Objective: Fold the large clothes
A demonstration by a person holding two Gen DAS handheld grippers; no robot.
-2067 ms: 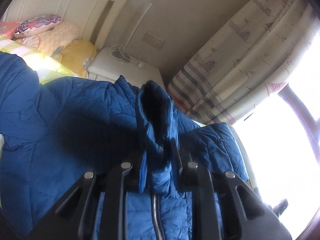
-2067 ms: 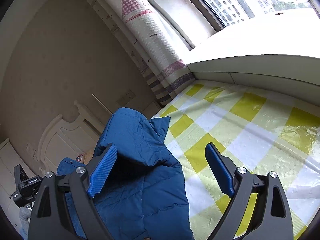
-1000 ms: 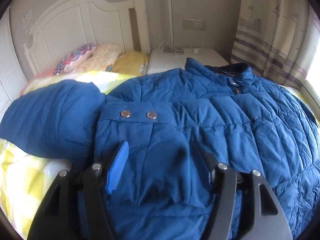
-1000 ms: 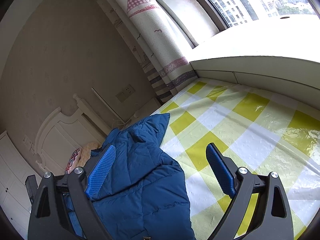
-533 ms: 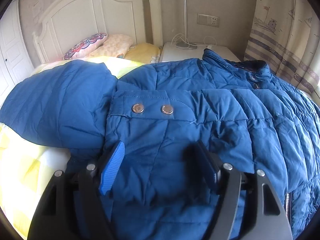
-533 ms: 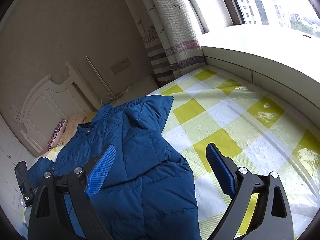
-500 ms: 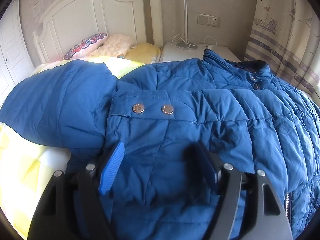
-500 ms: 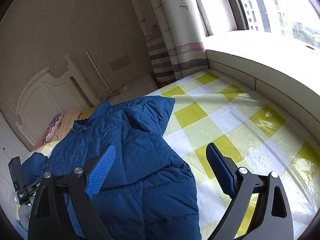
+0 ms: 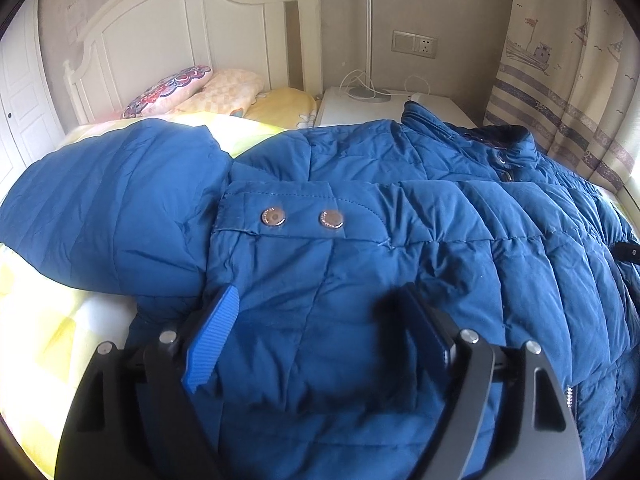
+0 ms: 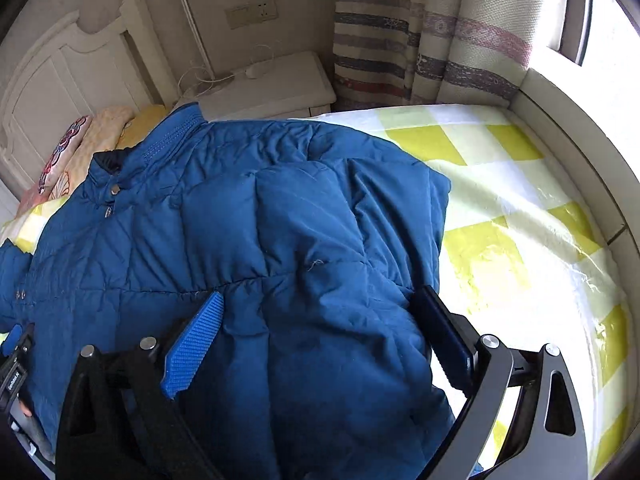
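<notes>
A blue quilted puffer jacket (image 9: pixel 400 216) lies on the yellow-and-white checked bed (image 9: pixel 44 320), collar toward the nightstand. A sleeve with a two-snap cuff tab (image 9: pixel 300 218) is folded across its body. My left gripper (image 9: pixel 316 332) is open, low over that sleeve. In the right wrist view the jacket (image 10: pixel 248 216) has its other sleeve folded over the body. My right gripper (image 10: pixel 316 340) is open, just above the jacket near its right edge, holding nothing. The left gripper shows at the far left of the right wrist view (image 10: pixel 16 344).
A white headboard (image 9: pixel 168 40) and pillows (image 9: pixel 192 88) stand at the far end. A white nightstand (image 10: pixel 272 84) with a lamp base and cables is beside the bed. Striped curtains (image 10: pixel 420 40) and a window sill (image 10: pixel 580 148) border the right side.
My left gripper let go of the jacket and now hovers open over the folded sleeve. My right gripper swung down from the bare bedsheet and over the jacket's right side.
</notes>
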